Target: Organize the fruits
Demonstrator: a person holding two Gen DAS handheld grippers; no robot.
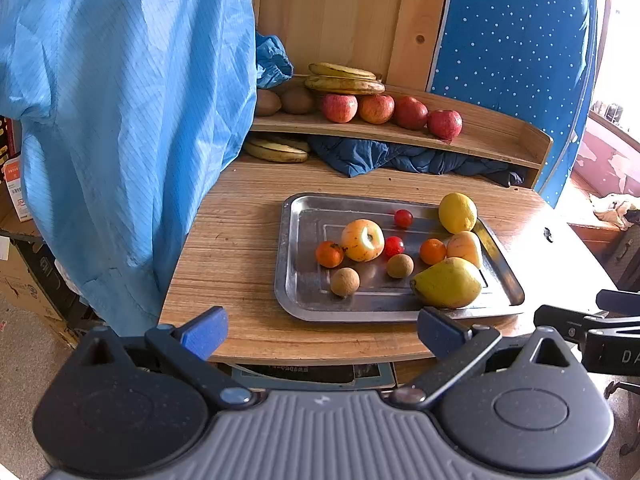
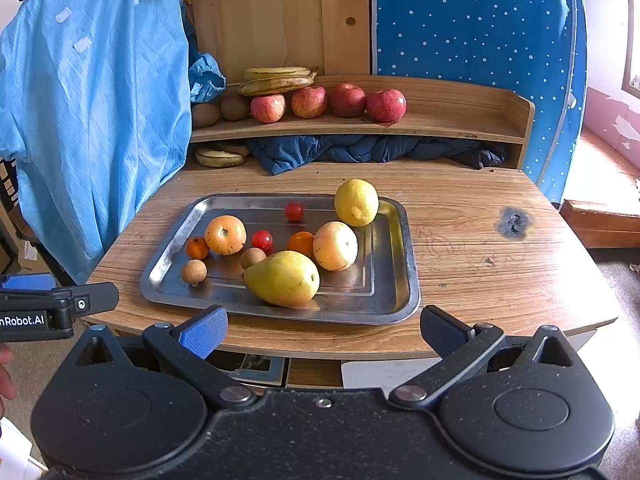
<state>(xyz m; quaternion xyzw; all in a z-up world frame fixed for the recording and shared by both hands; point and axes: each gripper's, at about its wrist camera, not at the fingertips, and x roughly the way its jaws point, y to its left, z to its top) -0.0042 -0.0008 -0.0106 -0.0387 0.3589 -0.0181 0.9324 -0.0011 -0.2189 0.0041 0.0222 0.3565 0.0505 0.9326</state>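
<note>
A steel tray (image 1: 296,220) (image 2: 396,280) sits on the wooden table and holds a yellow-green pear (image 1: 448,283) (image 2: 282,278), a lemon (image 1: 457,213) (image 2: 356,202), two orange-yellow round fruits (image 1: 362,240) (image 2: 335,246), small oranges (image 1: 329,254), red cherry tomatoes (image 1: 403,218) and brown longans (image 1: 344,281). Apples (image 1: 339,107) (image 2: 268,108), bananas (image 1: 344,84) and kiwis (image 1: 297,100) lie on the raised shelf (image 1: 500,136). My left gripper (image 1: 320,330) hangs open before the table's front edge, empty. My right gripper (image 2: 322,330) is also open and empty, just short of the tray.
A light blue garment (image 1: 120,120) (image 2: 92,120) hangs at the left beside the table. A dark blue cloth (image 1: 400,158) is stuffed under the shelf, next to more bananas (image 1: 276,150). Bare tabletop (image 2: 500,248) lies right of the tray. A blue dotted panel (image 2: 472,20) stands behind.
</note>
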